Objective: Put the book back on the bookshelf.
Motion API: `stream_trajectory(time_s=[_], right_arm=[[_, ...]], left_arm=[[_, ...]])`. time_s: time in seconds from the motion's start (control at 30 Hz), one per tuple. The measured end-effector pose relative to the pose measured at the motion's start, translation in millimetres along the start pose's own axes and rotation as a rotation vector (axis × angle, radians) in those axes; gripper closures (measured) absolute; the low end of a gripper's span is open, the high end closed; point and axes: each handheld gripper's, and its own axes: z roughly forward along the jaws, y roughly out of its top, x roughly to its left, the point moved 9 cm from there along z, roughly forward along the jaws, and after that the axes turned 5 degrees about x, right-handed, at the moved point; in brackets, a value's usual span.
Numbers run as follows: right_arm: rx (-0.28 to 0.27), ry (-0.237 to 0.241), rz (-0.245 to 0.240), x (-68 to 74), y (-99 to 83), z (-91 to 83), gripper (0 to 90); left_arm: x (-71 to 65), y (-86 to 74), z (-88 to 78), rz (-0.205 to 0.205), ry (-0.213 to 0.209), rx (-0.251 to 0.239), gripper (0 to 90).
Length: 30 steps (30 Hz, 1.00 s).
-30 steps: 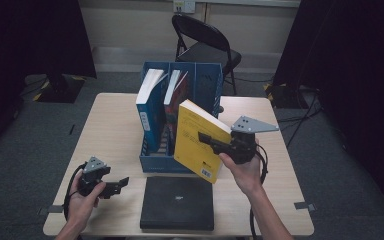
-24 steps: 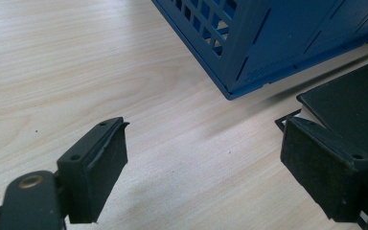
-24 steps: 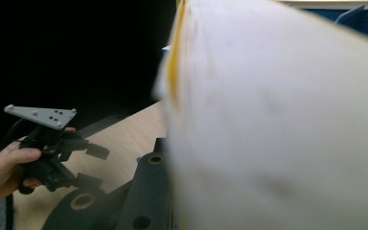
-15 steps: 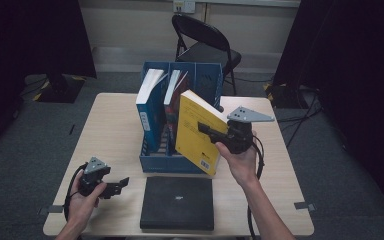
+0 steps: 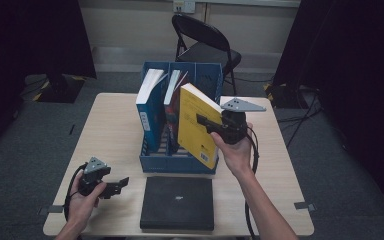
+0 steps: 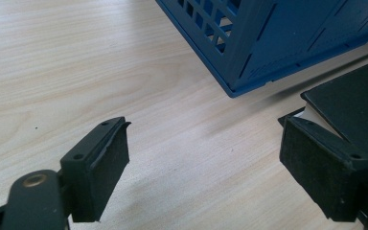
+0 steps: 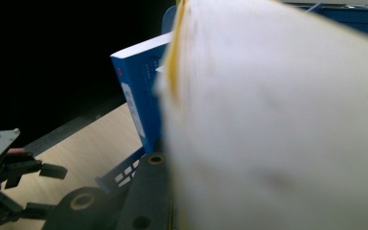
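A thick yellow book hangs tilted over the right side of the blue file rack, its lower corner near the rack's front wall. My right gripper is shut on its page edge from the right. In the right gripper view the white page block sits against one black jaw. A blue book and a red book stand in the rack's left and middle slots. My left gripper rests low at the table's near left, open, with bare tabletop between its pads.
A flat black book lies on the table in front of the rack, and its corner lies beside the left gripper's right jaw. A black folding chair stands behind the table. Dark curtains hang on both sides.
My right gripper has carried the yellow book away from me and slightly up, over the rack's right side. The left gripper has stayed where it was.
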Motion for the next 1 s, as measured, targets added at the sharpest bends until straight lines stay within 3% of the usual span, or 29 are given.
stream_trajectory(time_s=[0.4, 1.0], right_arm=[[0.020, -0.086, -0.003, -4.5, 11.6, 24.9, 75.9], [0.025, -0.239, 0.056, -19.8, 24.5, 65.9, 75.9]], left_arm=[[1.2, -0.6, -0.9, 0.004, 0.010, -0.004, 16.6], [3.6, -1.1, -2.1, -0.009, 0.014, -0.004, 17.2]])
